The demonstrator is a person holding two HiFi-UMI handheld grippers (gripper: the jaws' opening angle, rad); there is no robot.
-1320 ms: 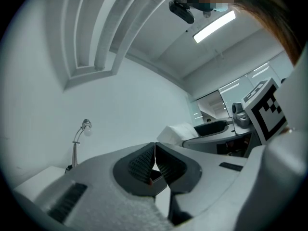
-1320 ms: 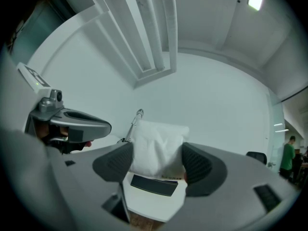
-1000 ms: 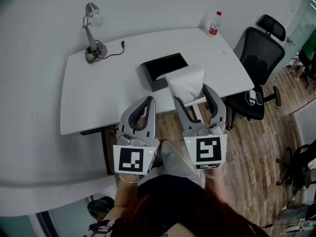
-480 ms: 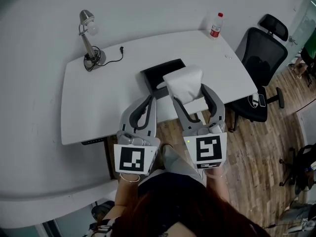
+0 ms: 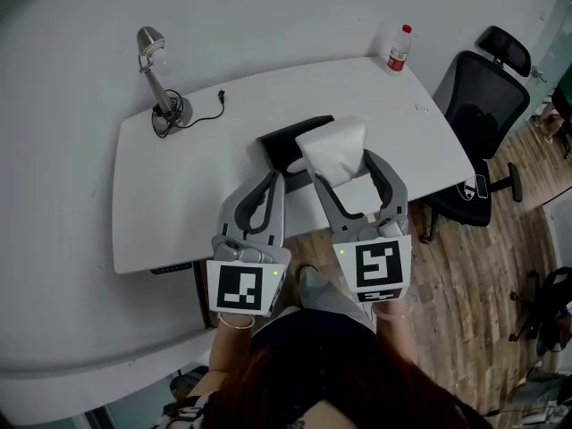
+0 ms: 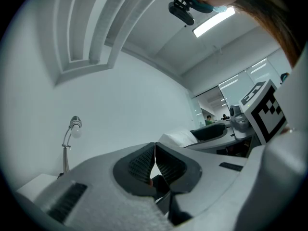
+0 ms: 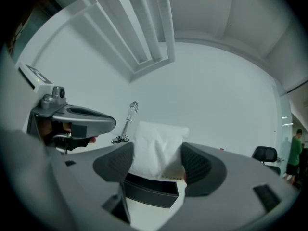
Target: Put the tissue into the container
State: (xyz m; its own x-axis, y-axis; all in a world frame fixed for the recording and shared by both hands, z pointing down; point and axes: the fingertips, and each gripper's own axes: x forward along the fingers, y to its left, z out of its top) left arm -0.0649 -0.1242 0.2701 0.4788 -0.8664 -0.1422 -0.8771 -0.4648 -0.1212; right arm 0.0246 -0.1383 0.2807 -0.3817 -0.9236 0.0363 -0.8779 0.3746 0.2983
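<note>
A white tissue pack (image 5: 332, 150) is held between the jaws of my right gripper (image 5: 344, 166), raised above the near side of the black open container (image 5: 284, 138) on the white table. From the right gripper view the tissue pack (image 7: 158, 150) fills the gap between both pads, with the black container (image 7: 150, 189) just below and beyond it. My left gripper (image 5: 273, 184) hangs beside the right one near the table's front edge, its jaws shut together with nothing in them (image 6: 155, 163).
A silver desk lamp (image 5: 157, 75) with its cord stands at the table's back left. A red-labelled bottle (image 5: 399, 48) sits at the back right corner. A black office chair (image 5: 483, 110) is to the right of the white table (image 5: 179, 186). Wood floor lies below.
The right gripper with the tissue pack has edged forward over the container's near edge. The view has shifted slightly; the left gripper holds its place.
</note>
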